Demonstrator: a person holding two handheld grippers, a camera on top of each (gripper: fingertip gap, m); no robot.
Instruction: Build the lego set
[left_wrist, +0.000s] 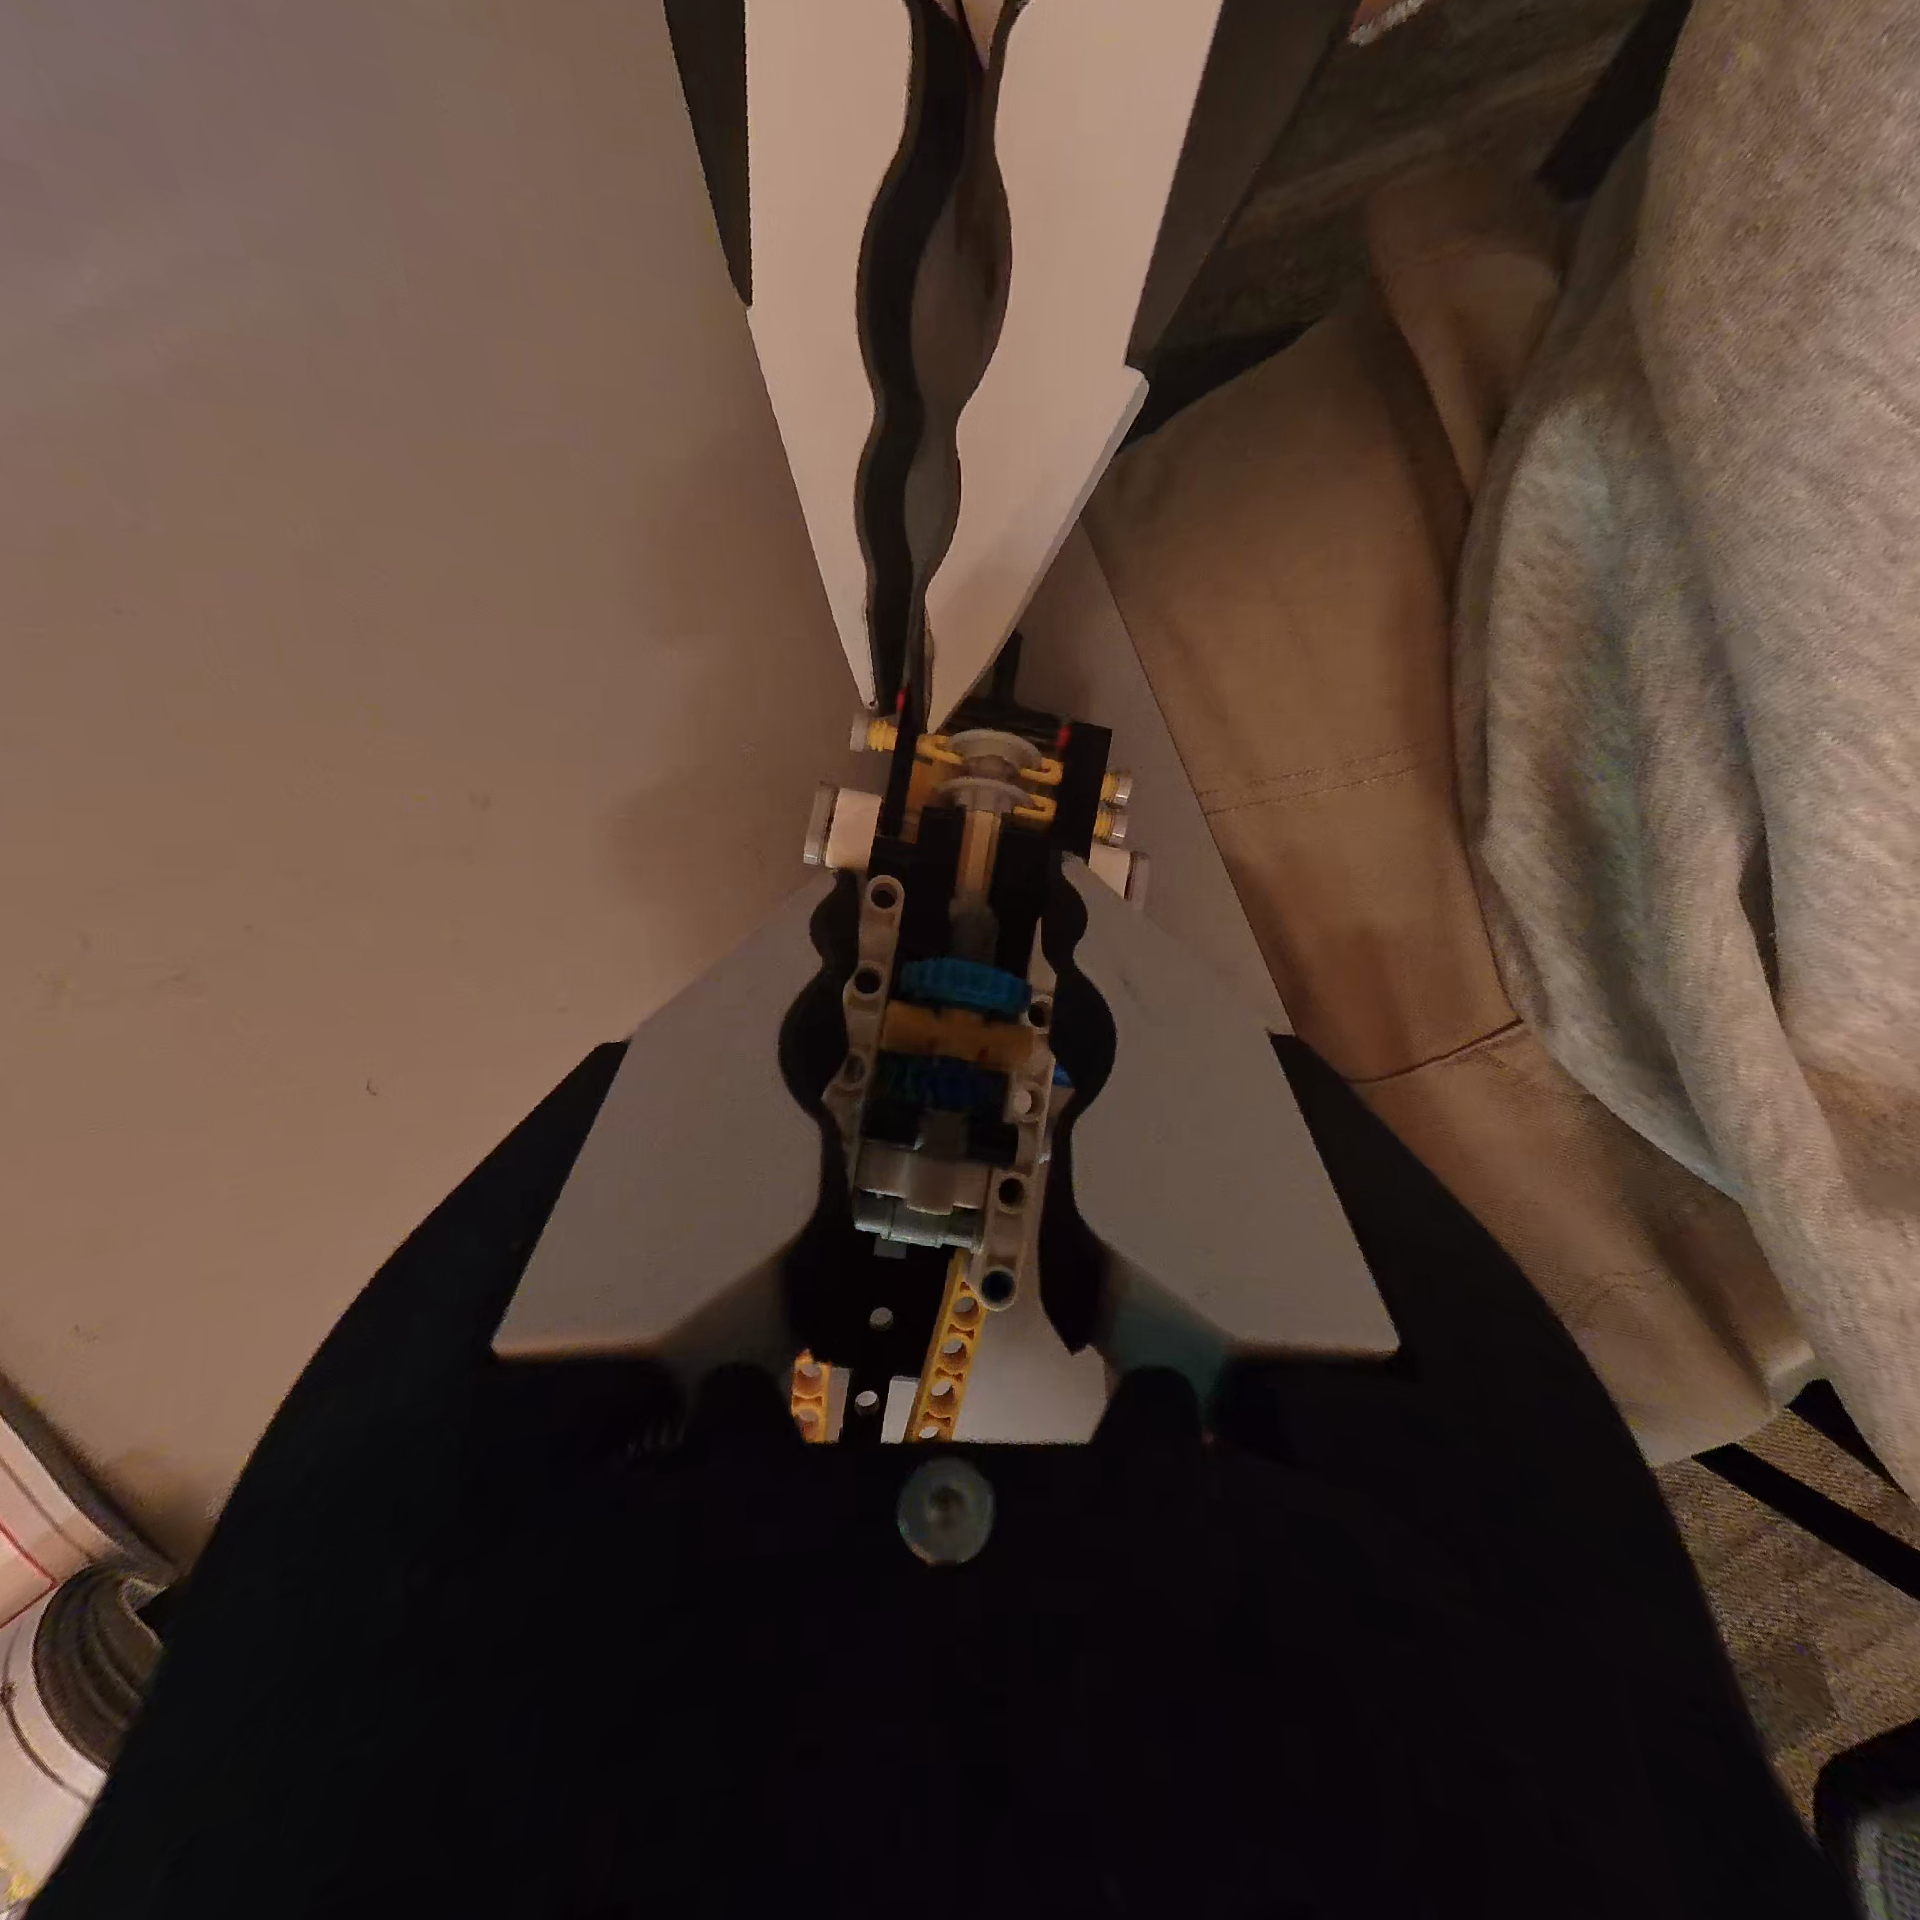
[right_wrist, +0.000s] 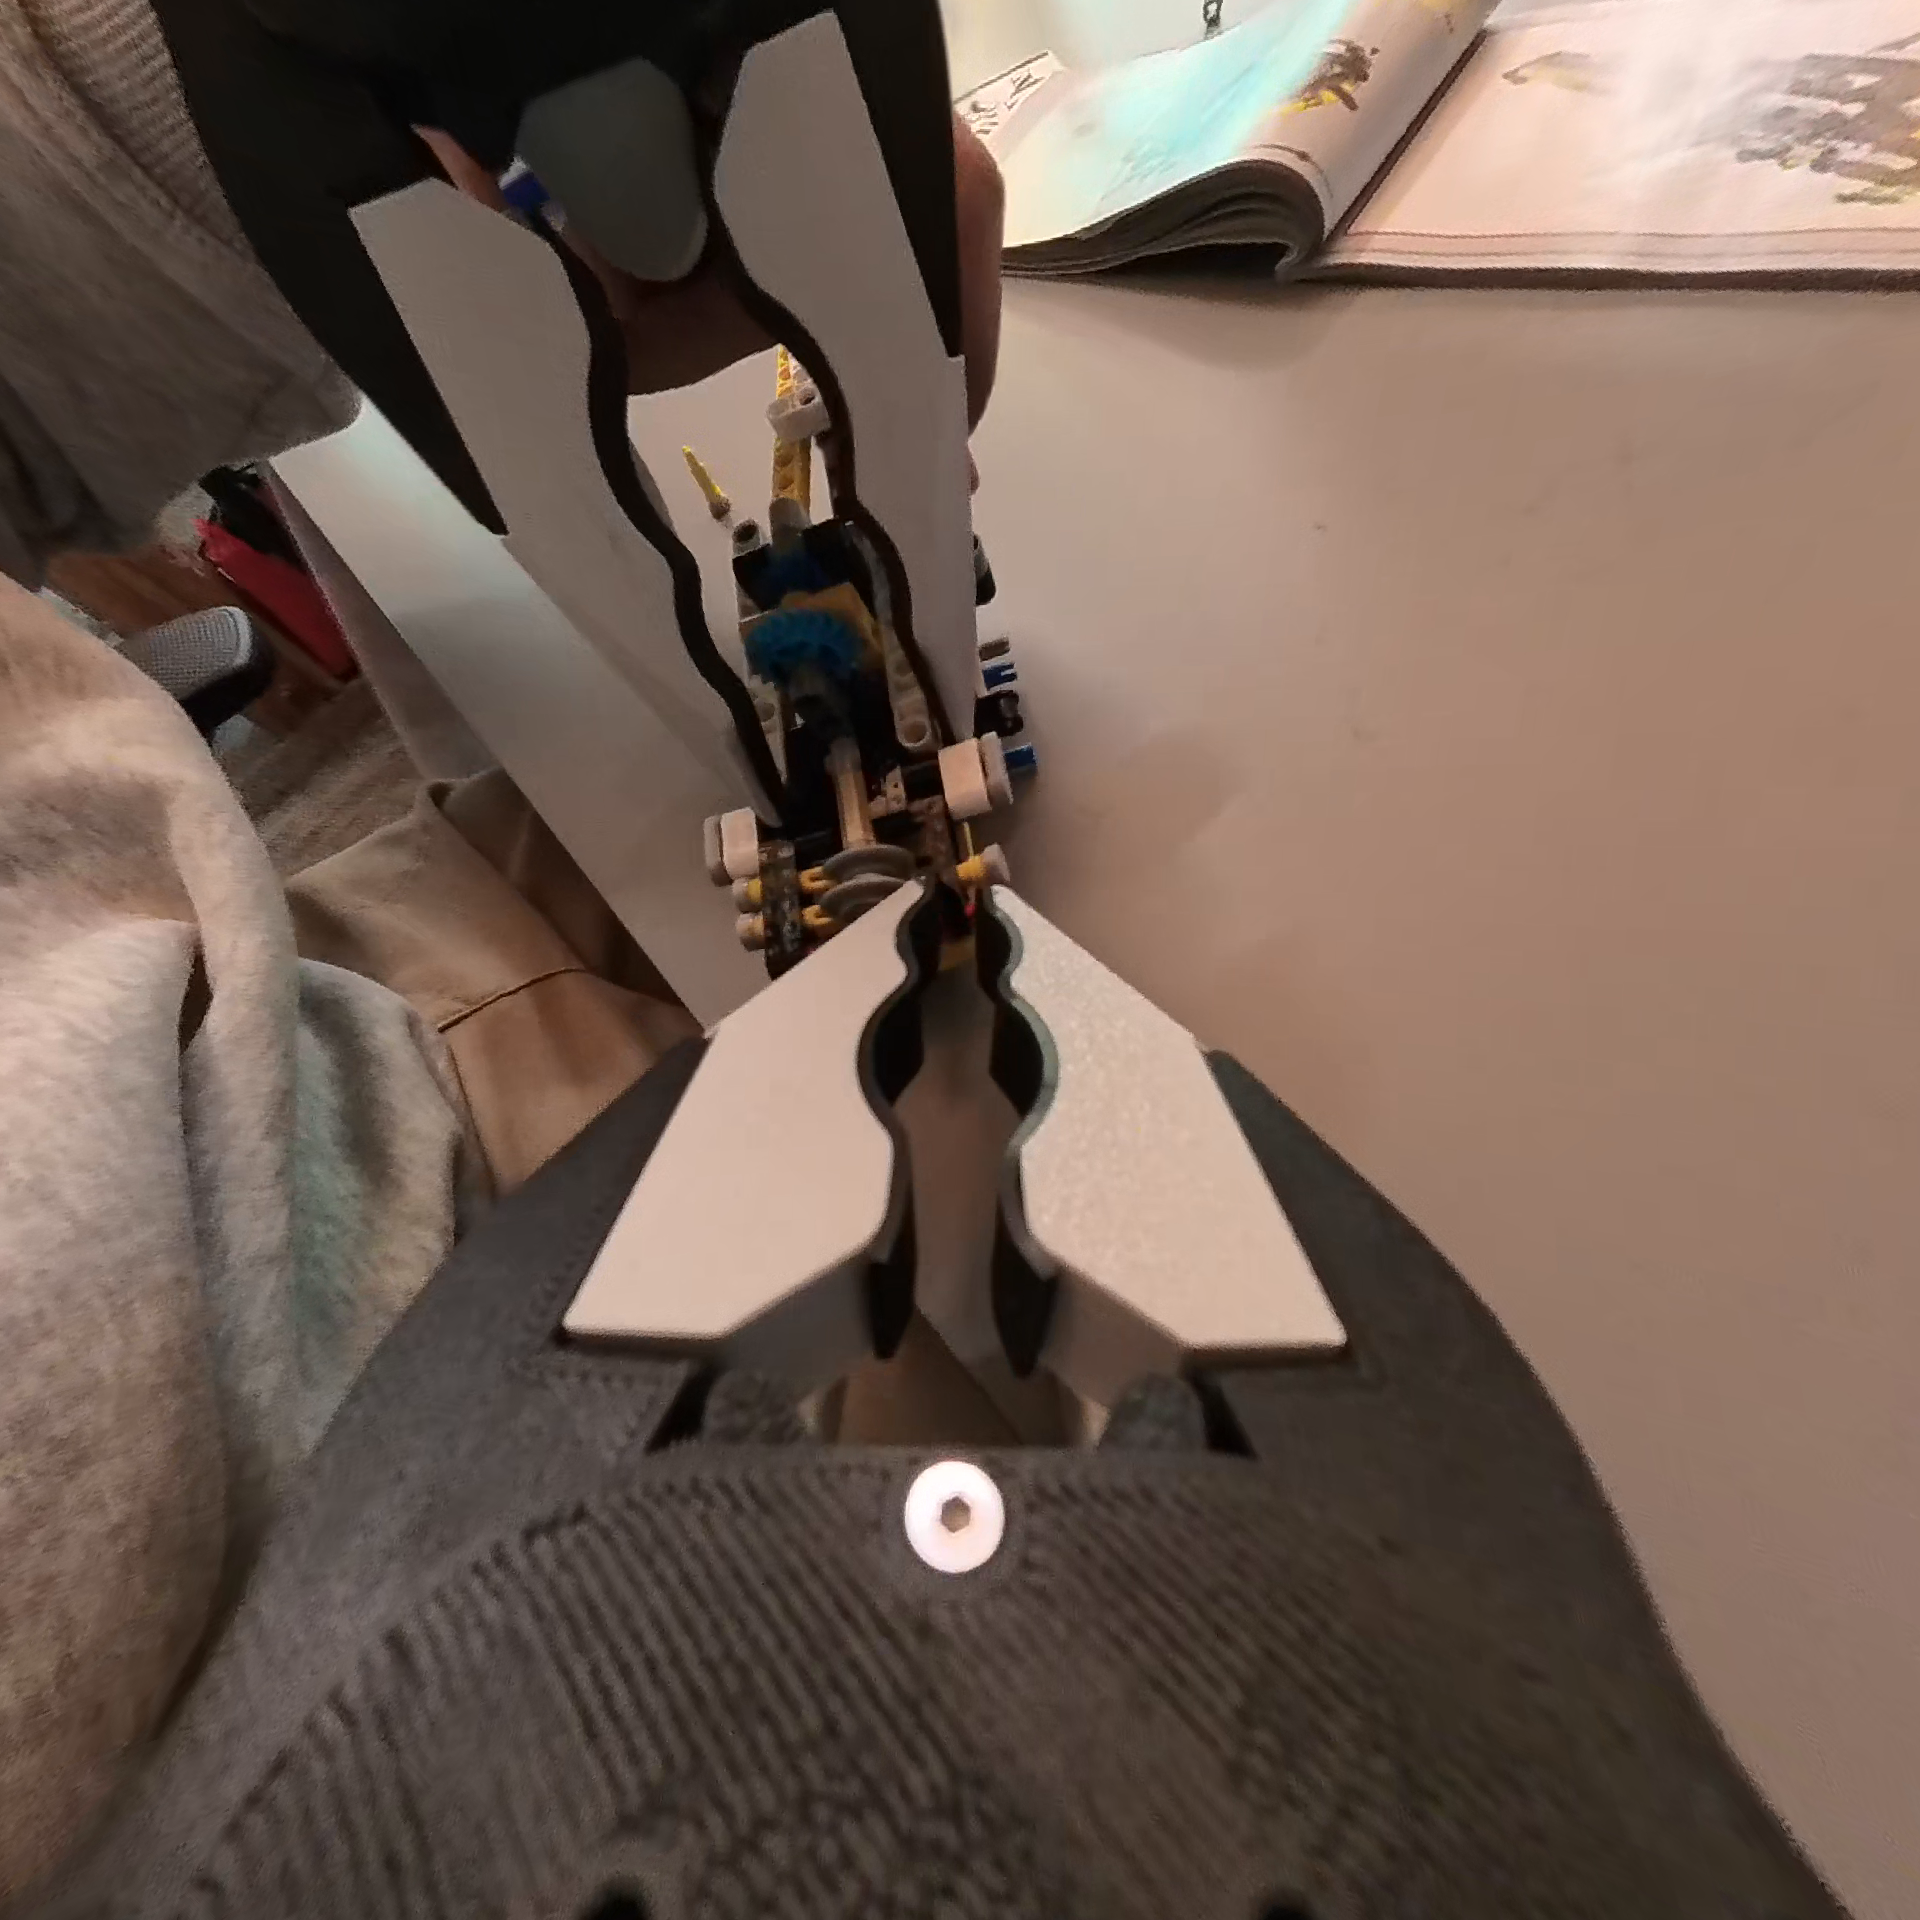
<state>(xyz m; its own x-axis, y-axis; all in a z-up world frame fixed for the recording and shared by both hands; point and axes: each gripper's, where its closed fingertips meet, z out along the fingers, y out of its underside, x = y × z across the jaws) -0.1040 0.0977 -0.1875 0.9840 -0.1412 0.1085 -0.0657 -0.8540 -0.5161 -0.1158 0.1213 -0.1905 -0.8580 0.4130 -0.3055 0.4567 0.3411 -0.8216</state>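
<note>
Between our left gripper's jaws the lego model lies clamped lengthwise; right gripper pinches its far end.

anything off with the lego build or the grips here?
Nothing stands out. The black, yellow and grey lego assembly with blue gears sits straight in the left gripper, jaws closed on its sides. The right gripper pinches its far end. Nothing spilled on the beige table.

Dim warm indoor light, fisheye-warped edges, soft blurred foregrounds
</note>
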